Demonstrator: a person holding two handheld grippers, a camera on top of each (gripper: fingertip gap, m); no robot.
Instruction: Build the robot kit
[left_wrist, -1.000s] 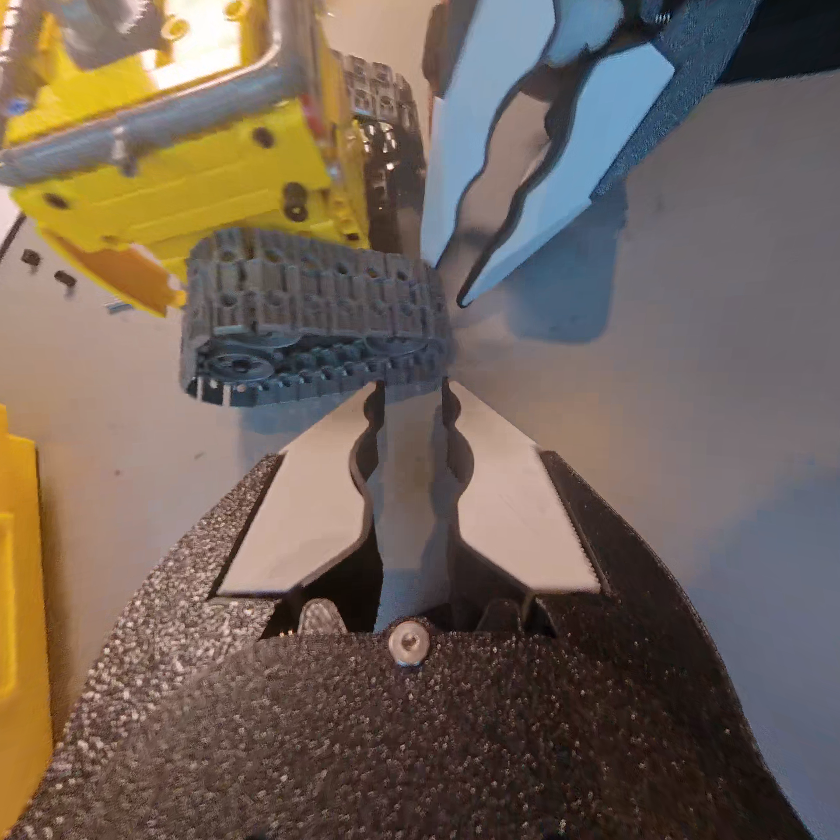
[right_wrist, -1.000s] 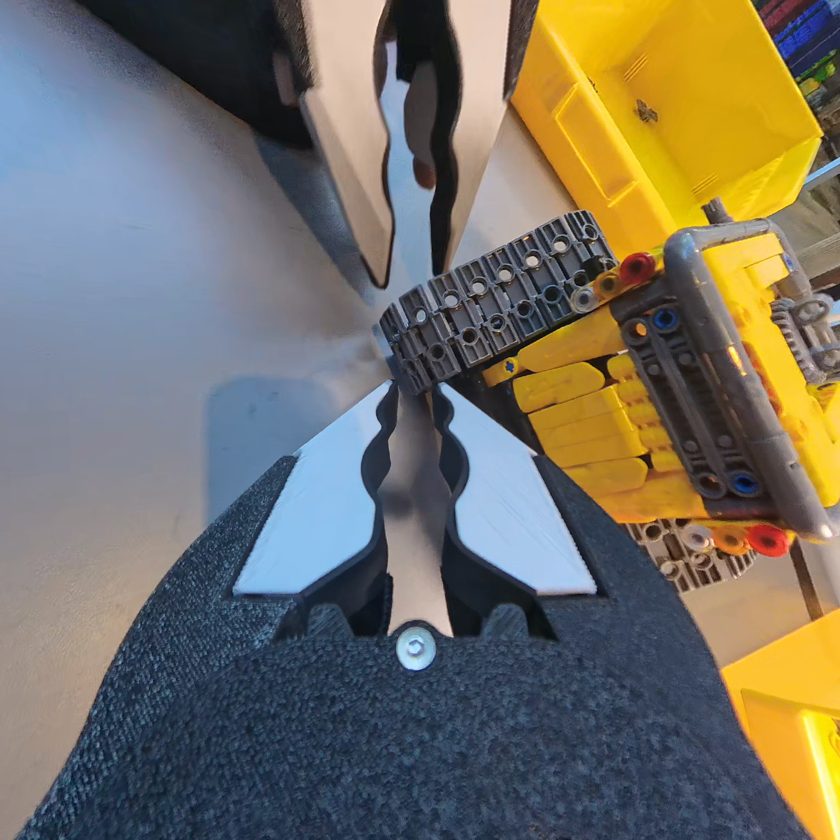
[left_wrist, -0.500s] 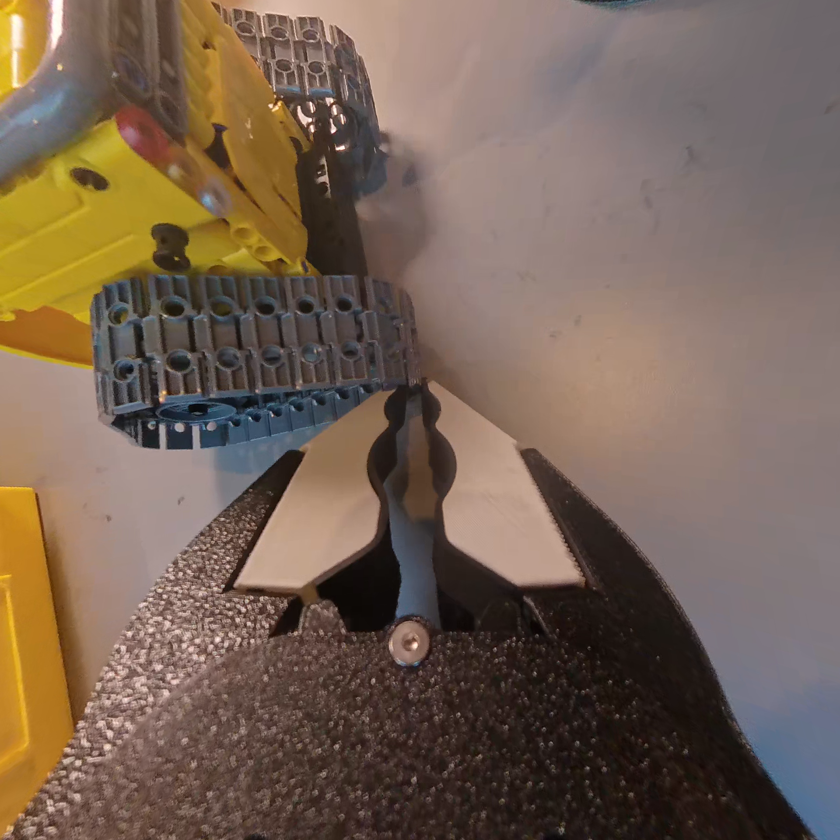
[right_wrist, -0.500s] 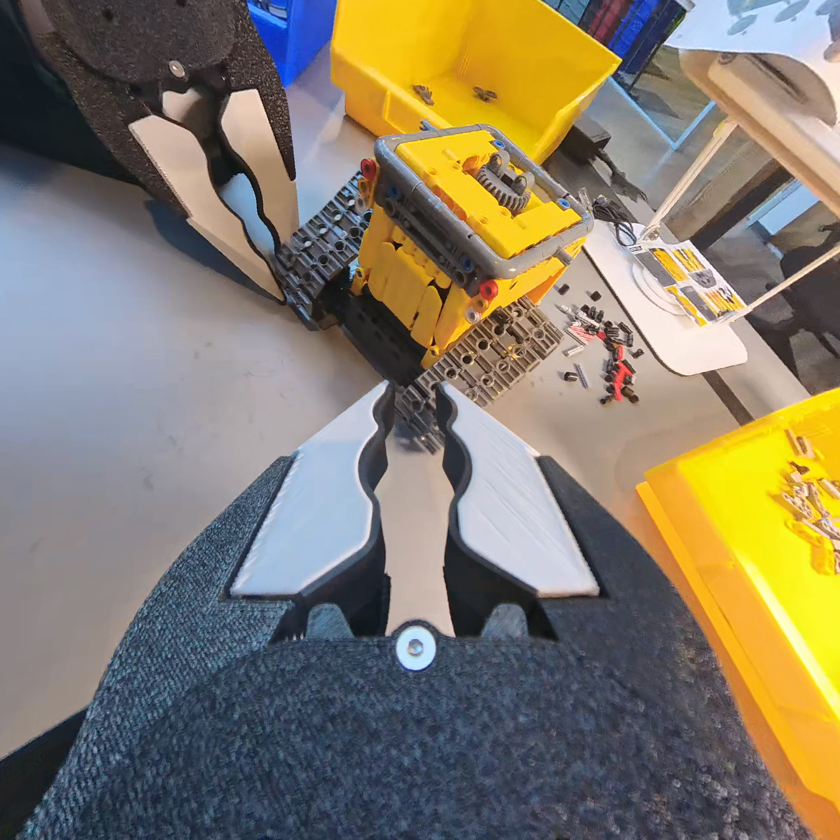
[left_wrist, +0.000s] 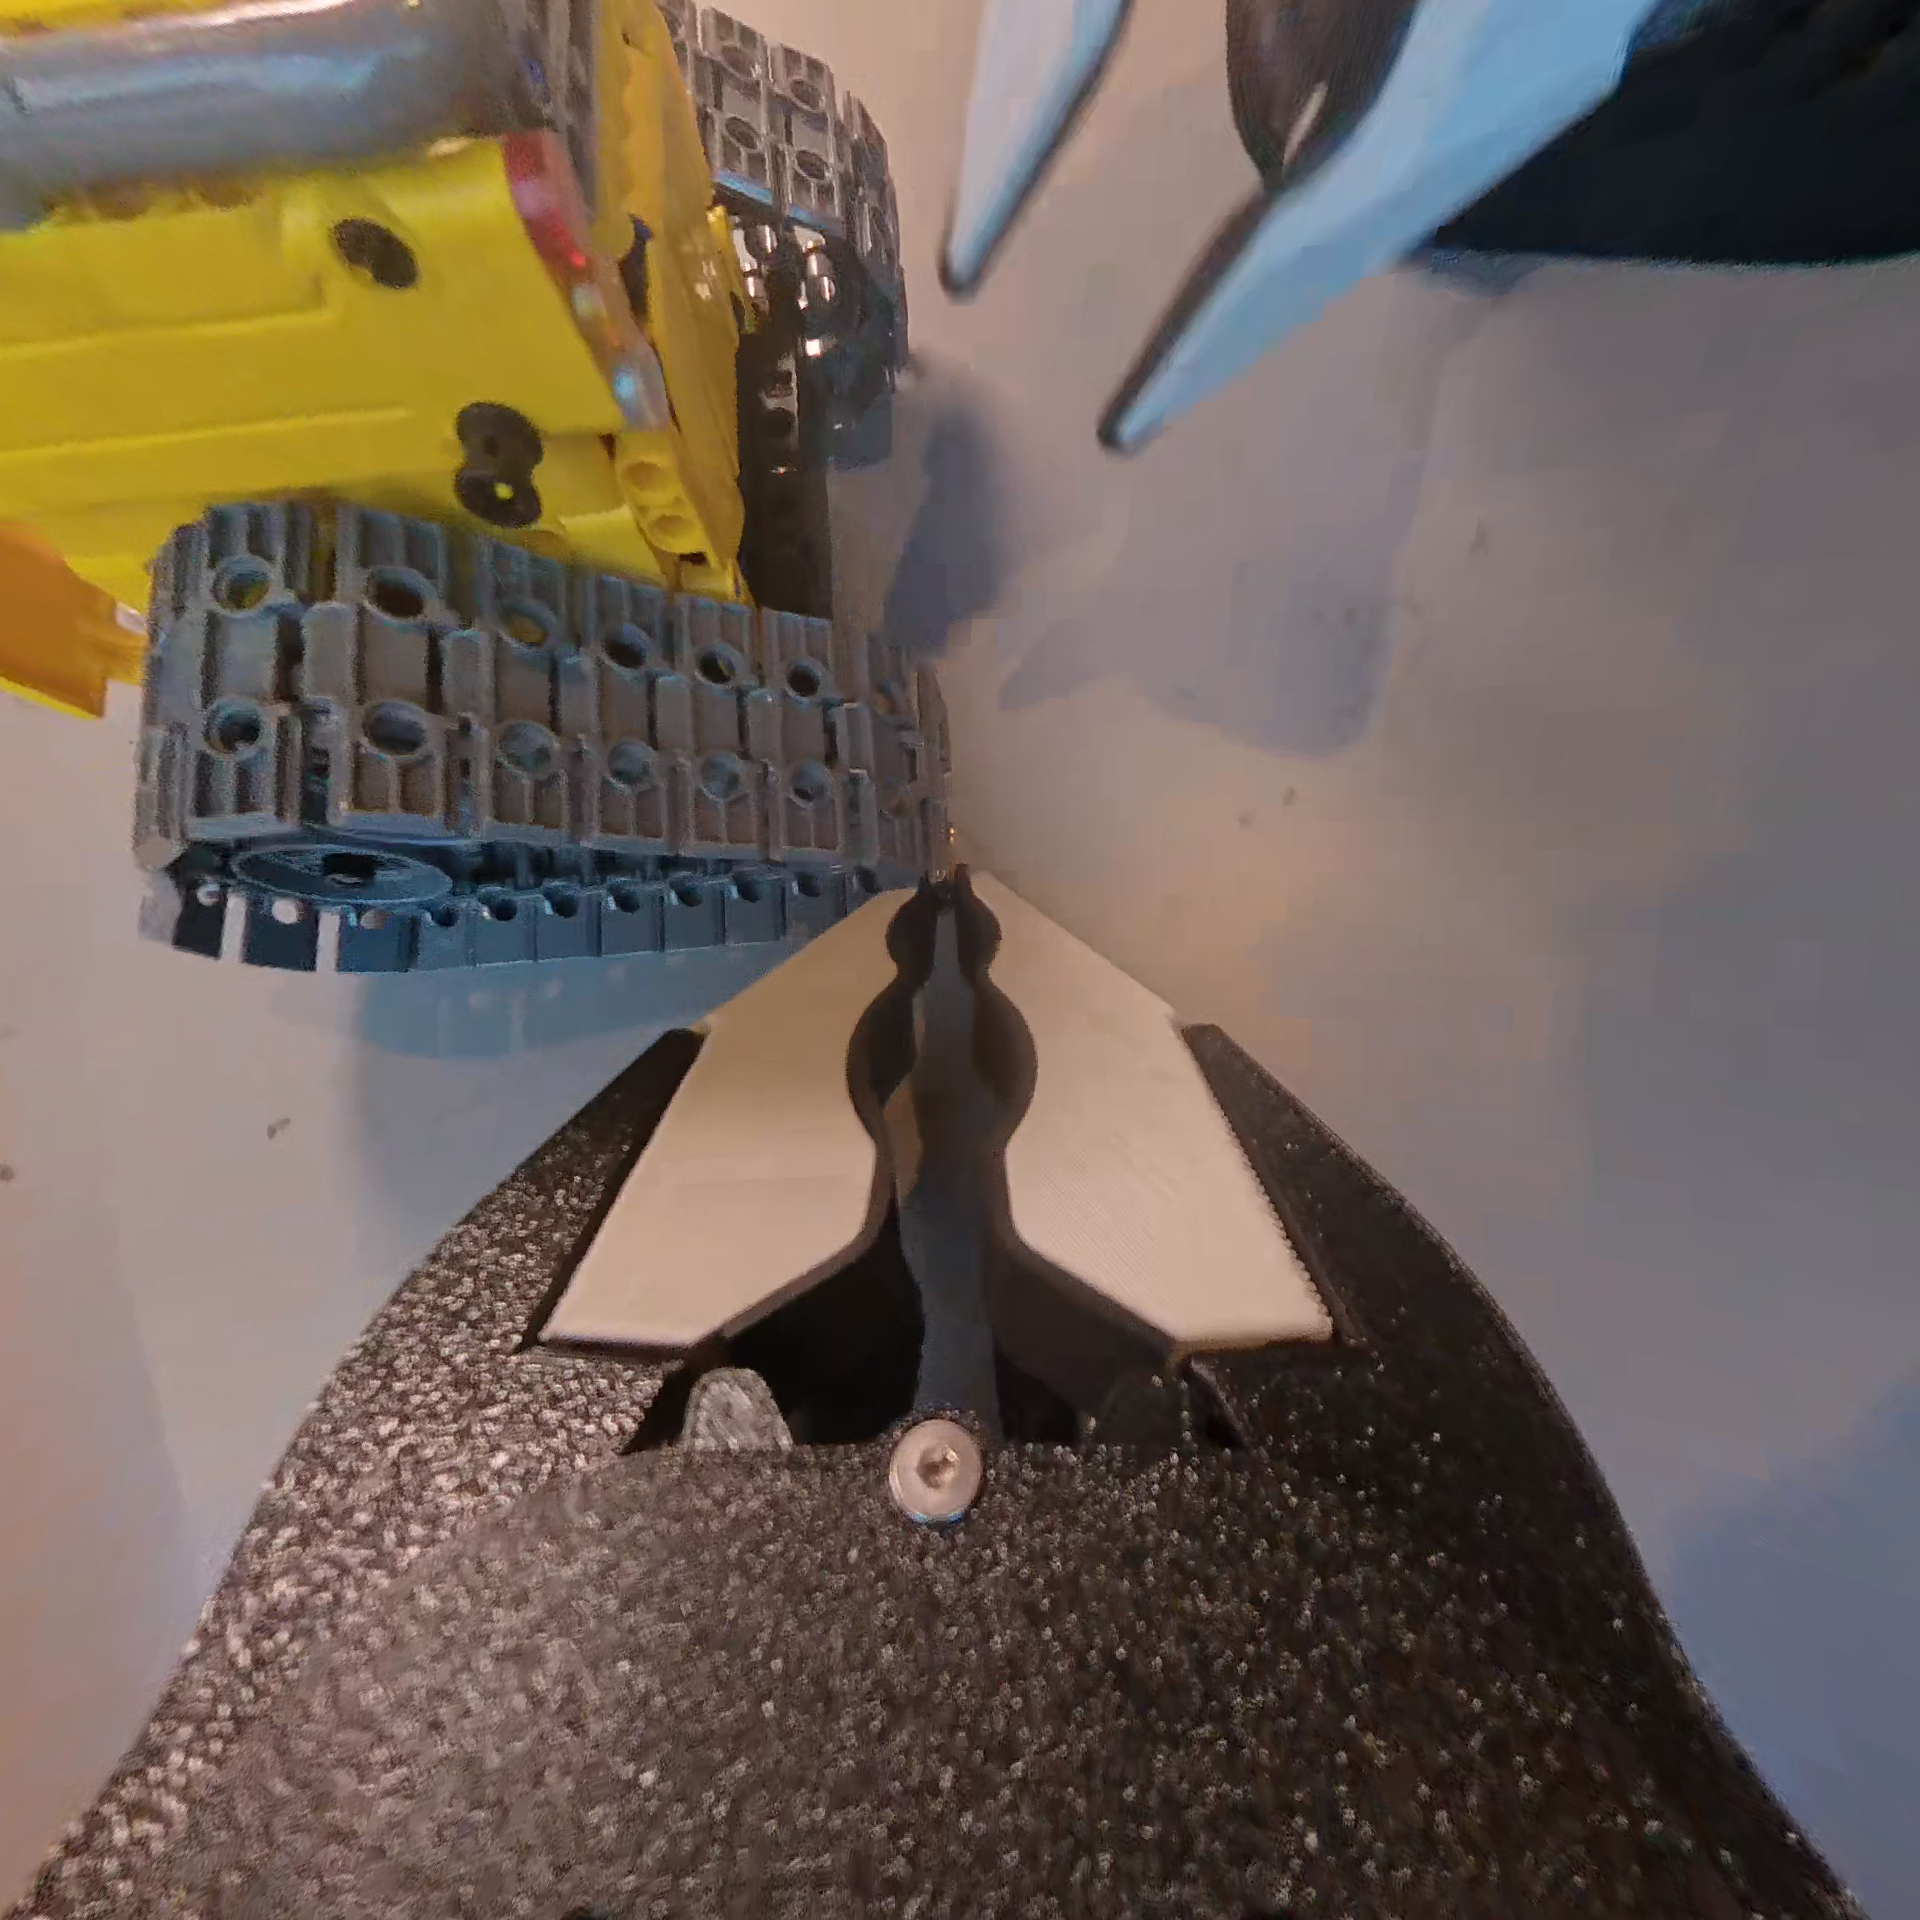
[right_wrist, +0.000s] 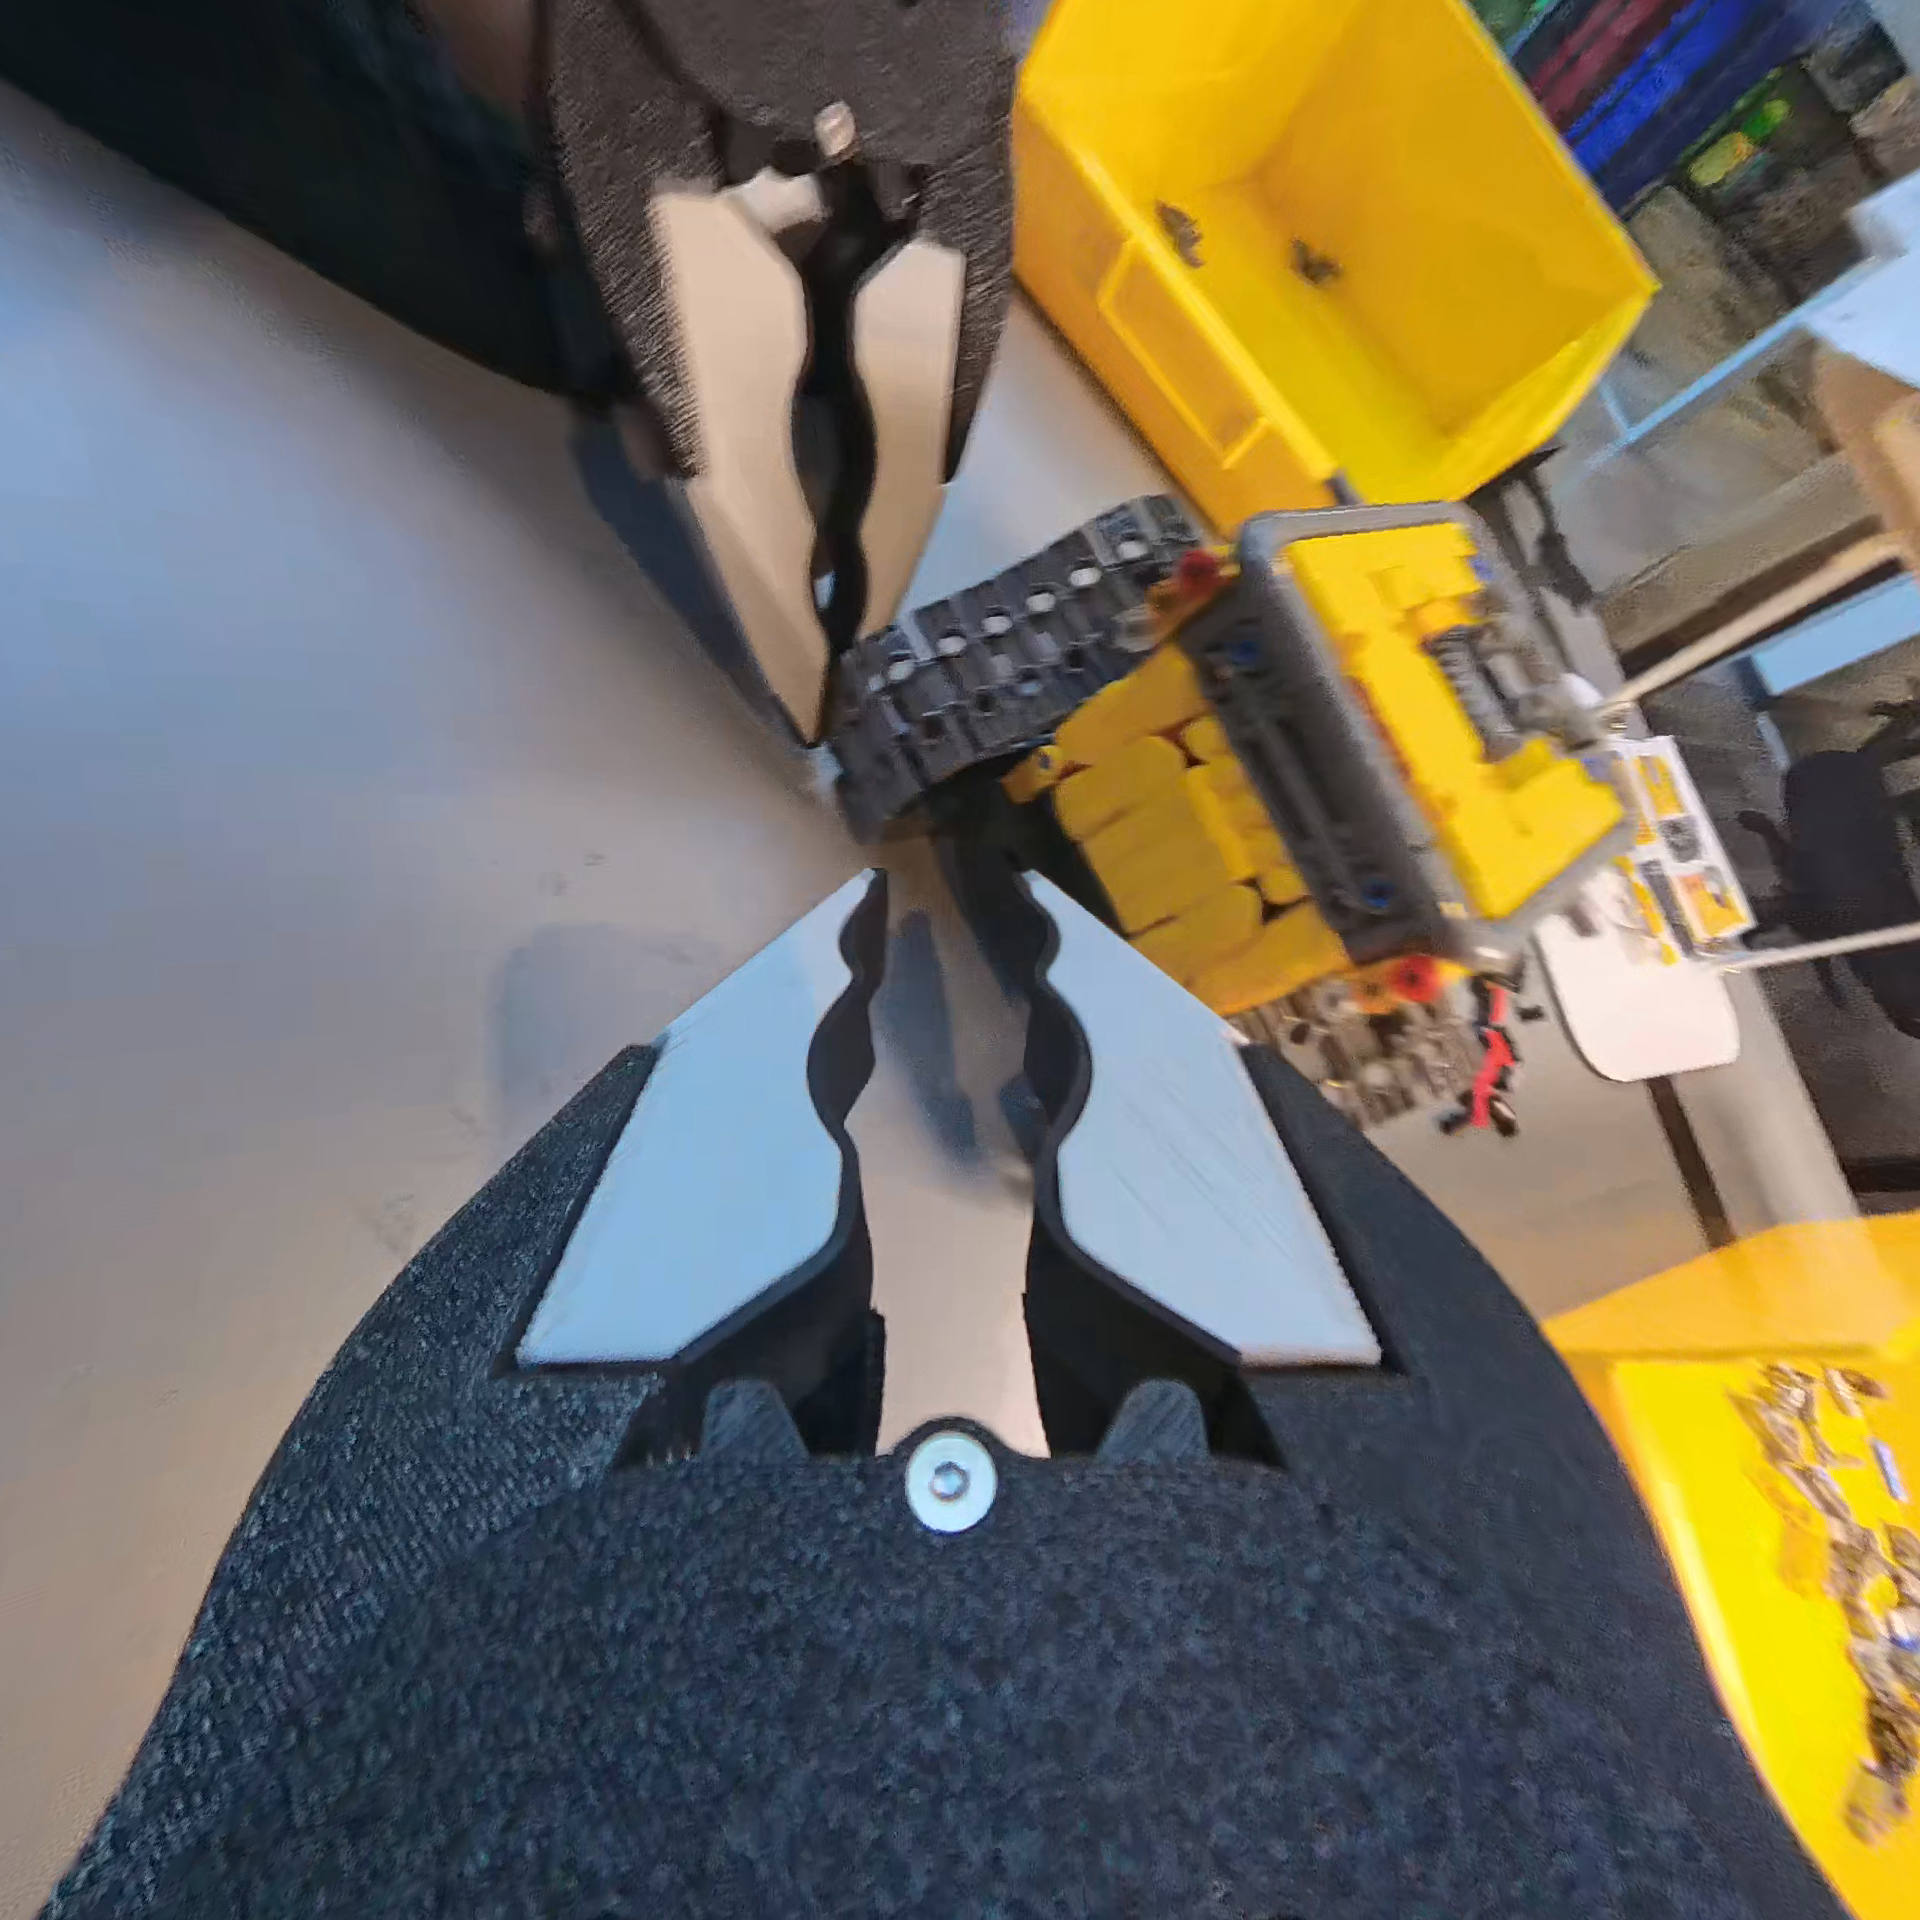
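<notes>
Only the right wrist view takes in the surroundings: an open yellow plastic bin (right_wrist: 1382, 260) behind the model, a second yellow bin of small parts (right_wrist: 1787, 1507) at lower right, loose dark and red pieces (right_wrist: 1455, 1060) and a white sheet with printed pictures (right_wrist: 1652, 935) on the grey tabletop (right_wrist: 312, 831). The left wrist view shows little beyond the tabletop and the near track in close detail — two rows of round holes along each link.

The yellow brick-built tracked vehicle with a grey frame (left_wrist: 312, 343) stands on the tabletop, its dark grey link track (left_wrist: 540, 748) running lengthwise left to right in the left wrist view, one track end toward both grippers.

The left gripper (left_wrist: 943, 883) is clenched, its tips nearly meeting at the end corner of that track; whether a link is pinched between them cannot be told. The right gripper (right_wrist: 951, 883) is released, jaws parted and empty, its tips just short of the track's end.
</notes>
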